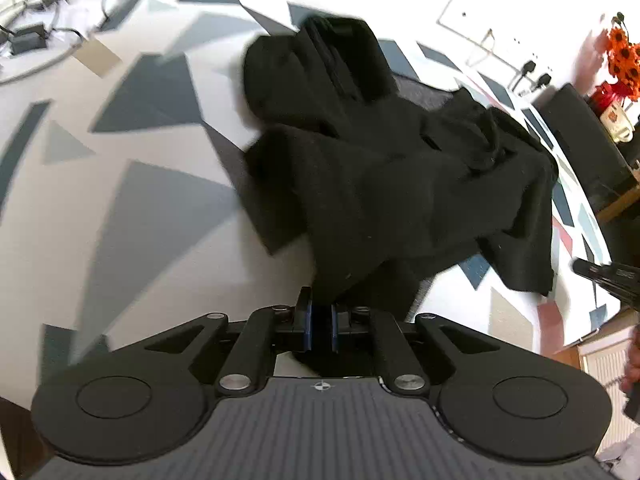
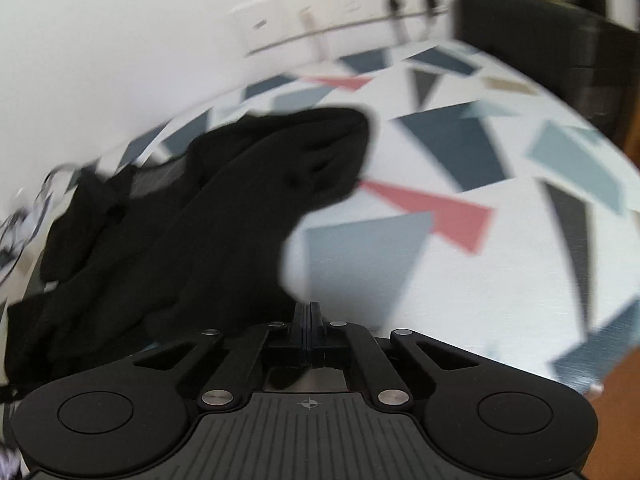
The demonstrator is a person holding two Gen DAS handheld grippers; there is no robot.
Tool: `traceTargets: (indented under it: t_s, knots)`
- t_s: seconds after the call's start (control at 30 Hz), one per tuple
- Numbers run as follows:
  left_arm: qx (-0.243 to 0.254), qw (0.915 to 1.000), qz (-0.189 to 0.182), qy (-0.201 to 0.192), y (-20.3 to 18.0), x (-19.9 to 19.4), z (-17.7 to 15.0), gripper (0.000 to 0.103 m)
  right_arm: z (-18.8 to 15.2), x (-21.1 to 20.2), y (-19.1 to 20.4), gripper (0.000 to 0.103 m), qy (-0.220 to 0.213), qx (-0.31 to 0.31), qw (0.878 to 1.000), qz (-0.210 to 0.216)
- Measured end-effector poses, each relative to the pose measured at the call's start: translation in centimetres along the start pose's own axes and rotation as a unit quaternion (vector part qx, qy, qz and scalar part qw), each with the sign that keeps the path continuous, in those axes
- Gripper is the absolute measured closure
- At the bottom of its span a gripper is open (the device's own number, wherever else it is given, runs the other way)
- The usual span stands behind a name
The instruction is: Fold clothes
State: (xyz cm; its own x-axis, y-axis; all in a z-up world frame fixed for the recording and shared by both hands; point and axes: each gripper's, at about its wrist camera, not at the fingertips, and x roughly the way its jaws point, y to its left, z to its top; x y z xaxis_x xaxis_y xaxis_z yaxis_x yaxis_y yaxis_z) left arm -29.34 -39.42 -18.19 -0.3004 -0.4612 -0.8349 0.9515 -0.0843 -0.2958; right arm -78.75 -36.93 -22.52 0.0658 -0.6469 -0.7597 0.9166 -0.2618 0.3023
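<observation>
Left wrist view: at the bottom centre the left claw (image 1: 320, 320) is clenched on a fold of the black garment (image 1: 384, 168), dark cloth filling the narrow slot between its blue-edged pads. From there the garment spreads up and to the right across the middle of the frame, rumpled, its lower right corner (image 1: 528, 276) lying flat on the counter (image 1: 120, 208). To the left of the cloth the counter, white with grey and blue triangles, lies bare and wide. The tip of the other tool (image 1: 608, 276) pokes in at the right edge. Farther off, cables (image 1: 44, 28) sprawl in the upper left, and orange flowers (image 1: 624, 56) stand in the upper right.

Right wrist view: the right claw (image 2: 308, 316) at the bottom centre is pressed fully together at the garment's near edge (image 2: 224, 296); whether cloth is pinched between the pads I cannot tell. The garment heaps to the left and centre. To the right the patterned counter is open as far as its curved far rim (image 2: 560, 92). Beyond, wall sockets (image 2: 340, 16) line the white wall.
</observation>
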Motion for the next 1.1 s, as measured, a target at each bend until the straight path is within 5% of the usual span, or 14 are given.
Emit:
traceTargets:
  t_s: [0.13, 0.23, 0.3, 0.4, 0.47, 0.53, 0.67, 0.83, 0.97, 1.1]
  knots:
    - [-0.007, 0.9994, 0.033, -0.003, 1.6, -0.4, -0.4, 0.093, -0.1, -2.2, -3.7, 0.103, -0.016, 0.079, 0.996, -0.027]
    - [-0.013, 0.9997, 0.022, 0.007, 1.7, -0.6, -0.9, 0.074, -1.4, -2.7, -4.5, 0.096, -0.008, 0.085, 0.996, -0.022]
    - [0.008, 0.9997, 0.021, 0.009, 0.8, -1.0, -1.4, 0.034, -2.4, -2.6, -3.5, 0.074, -0.001, 0.059, 0.998, -0.028]
    - [0.065, 0.9978, 0.011, 0.003, -1.4, -1.5, -2.4, 0.025, -3.8, -1.9, -0.6, 0.048, -0.002, -0.016, 0.999, -0.050]
    - [0.104, 0.9945, 0.013, 0.007, -2.7, -1.1, -2.9, 0.025, -4.9, -0.7, 1.6, 0.044, -0.002, -0.094, 0.993, -0.071]
    - [0.134, 0.9907, 0.018, 0.008, -3.8, -0.6, -3.2, 0.025, -5.9, 0.5, 3.1, 0.045, 0.003, -0.153, 0.984, -0.090]
    - [0.154, 0.9870, 0.043, 0.014, -4.5, 1.2, -3.3, 0.024, -5.9, 1.4, 4.8, 0.045, -0.015, -0.175, 0.982, -0.071]
    - [0.164, 0.9830, 0.082, -0.010, -4.1, 1.6, -2.6, 0.024, -4.2, 1.9, 5.9, 0.053, -0.045, -0.145, 0.987, -0.056]
    - [0.128, 0.9867, 0.095, -0.034, -2.4, 0.7, -1.8, 0.024, -2.4, 1.4, 4.9, 0.077, -0.062, -0.087, 0.994, -0.023]
    - [0.094, 0.9892, 0.104, -0.042, -1.0, 0.4, -1.5, 0.024, -1.5, 1.4, 4.2, 0.080, -0.064, -0.072, 0.995, -0.011]
